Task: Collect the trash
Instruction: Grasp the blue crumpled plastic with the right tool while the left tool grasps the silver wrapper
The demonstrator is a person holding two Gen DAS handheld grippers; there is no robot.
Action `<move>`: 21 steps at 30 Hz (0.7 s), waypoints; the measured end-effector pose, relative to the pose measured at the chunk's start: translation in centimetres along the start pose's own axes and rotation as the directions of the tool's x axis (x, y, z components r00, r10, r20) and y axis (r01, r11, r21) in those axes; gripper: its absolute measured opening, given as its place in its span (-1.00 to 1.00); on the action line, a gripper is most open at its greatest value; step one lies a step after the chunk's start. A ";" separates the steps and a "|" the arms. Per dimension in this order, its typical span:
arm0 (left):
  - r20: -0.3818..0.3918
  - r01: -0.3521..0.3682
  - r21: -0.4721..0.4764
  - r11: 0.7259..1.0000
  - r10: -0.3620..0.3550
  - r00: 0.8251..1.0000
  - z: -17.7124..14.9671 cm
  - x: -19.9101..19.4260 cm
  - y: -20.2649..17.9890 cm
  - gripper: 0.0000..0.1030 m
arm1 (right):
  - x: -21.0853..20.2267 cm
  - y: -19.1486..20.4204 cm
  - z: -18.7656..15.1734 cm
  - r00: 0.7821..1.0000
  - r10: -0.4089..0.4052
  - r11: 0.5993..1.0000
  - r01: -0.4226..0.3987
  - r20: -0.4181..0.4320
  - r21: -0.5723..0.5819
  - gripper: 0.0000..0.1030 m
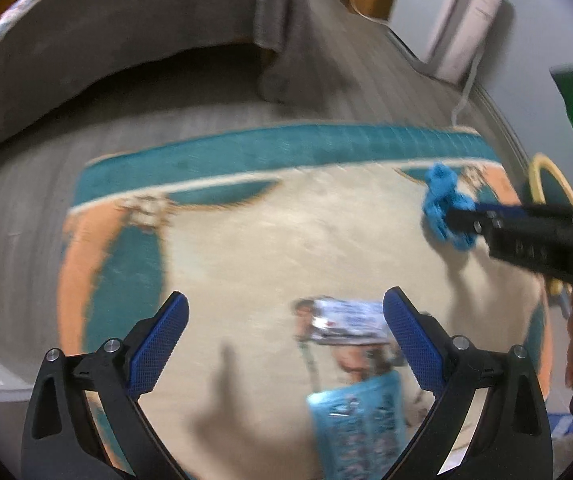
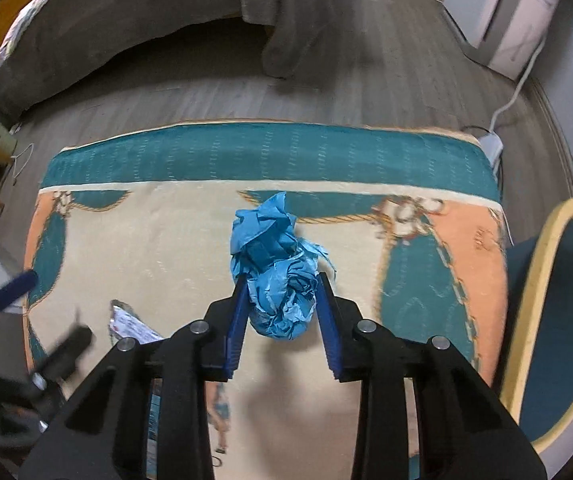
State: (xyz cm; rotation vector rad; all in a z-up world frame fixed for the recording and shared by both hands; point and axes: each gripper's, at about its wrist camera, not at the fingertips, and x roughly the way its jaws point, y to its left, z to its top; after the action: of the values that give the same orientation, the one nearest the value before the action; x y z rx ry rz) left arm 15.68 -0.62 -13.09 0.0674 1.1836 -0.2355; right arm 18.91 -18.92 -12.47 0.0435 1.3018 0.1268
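A crumpled blue paper ball (image 2: pixel 276 280) sits between the blue pads of my right gripper (image 2: pixel 282 284), which is shut on it just above the patterned rug (image 2: pixel 146 240). The left wrist view shows the same blue paper (image 1: pixel 440 196) at the right gripper's tip (image 1: pixel 460 220). My left gripper (image 1: pixel 286 300) is open over the rug, pointing down. A silvery printed wrapper (image 1: pixel 346 322) lies beside its right pad, and a light blue packet (image 1: pixel 360 420) lies nearer below. In the right wrist view the left gripper (image 2: pixel 46 312) is blurred at the left, close to the wrapper (image 2: pixel 130 326).
A teal bin with a yellow rim (image 2: pixel 534 300) stands at the rug's right edge. A bed with a grey cover (image 2: pixel 126 20) lies beyond the rug on grey plank floor. A white unit (image 2: pixel 514 12) and its cable (image 2: pixel 514 96) are at the far right.
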 end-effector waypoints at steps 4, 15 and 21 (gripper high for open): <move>-0.069 0.007 0.079 0.997 -0.001 0.998 -0.9 1.9 -2.7 0.85 | 0.1 -0.4 -0.3 0.999 -0.038 0.999 0.038 -0.004 -0.023 -0.37; -0.138 -0.017 0.128 0.992 0.035 0.990 -1.4 4.2 -3.5 0.34 | 0.9 -0.2 -1.1 0.999 -0.052 0.995 0.051 -0.008 -0.086 0.12; -0.123 0.014 0.131 0.991 0.002 0.992 -1.1 3.3 -3.7 -0.13 | 1.0 -0.6 -1.6 0.998 -0.039 0.996 0.035 -0.040 -0.085 -0.32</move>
State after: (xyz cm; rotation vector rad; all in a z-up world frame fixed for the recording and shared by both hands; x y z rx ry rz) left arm 15.05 -4.47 -16.34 0.1957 1.2898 -0.3185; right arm 17.62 -19.51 -13.89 -0.0555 1.3369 0.1514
